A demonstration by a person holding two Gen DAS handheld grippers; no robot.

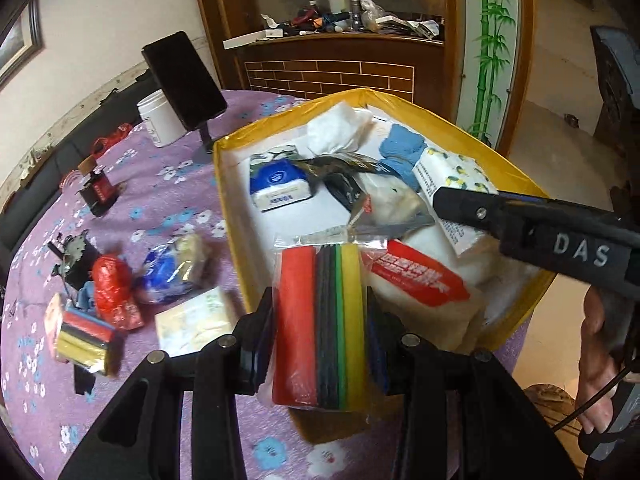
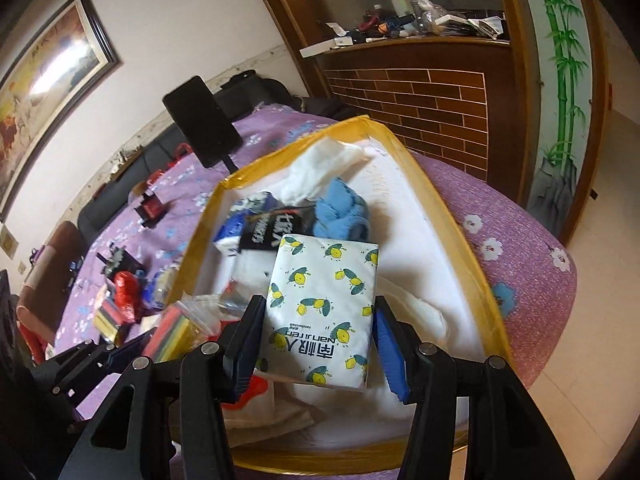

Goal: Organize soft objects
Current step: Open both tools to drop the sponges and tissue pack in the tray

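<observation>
Gripping a sponge pack (image 1: 320, 320), left claw (image 1: 320, 344); right claw (image 2: 316, 340) clamps tissue pack (image 2: 320, 300).

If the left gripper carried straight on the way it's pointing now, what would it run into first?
Probably the red-labelled white pack lying in the yellow box, just beyond the sponge pack that the left gripper holds. The sponge pack would touch before the fingers; depth is hard to judge in this fisheye view.

Setting: a home living room. Round table (image 1: 168, 184) under a purple floral cloth. Framed painting (image 2: 44, 80) on a plain wall, dark sofa (image 2: 132, 172) below it. Wooden partition (image 1: 344, 64) with brick-pattern panel, its ledge cluttered with household odds. Bamboo mural (image 1: 490, 40) on a panel beside it.
</observation>
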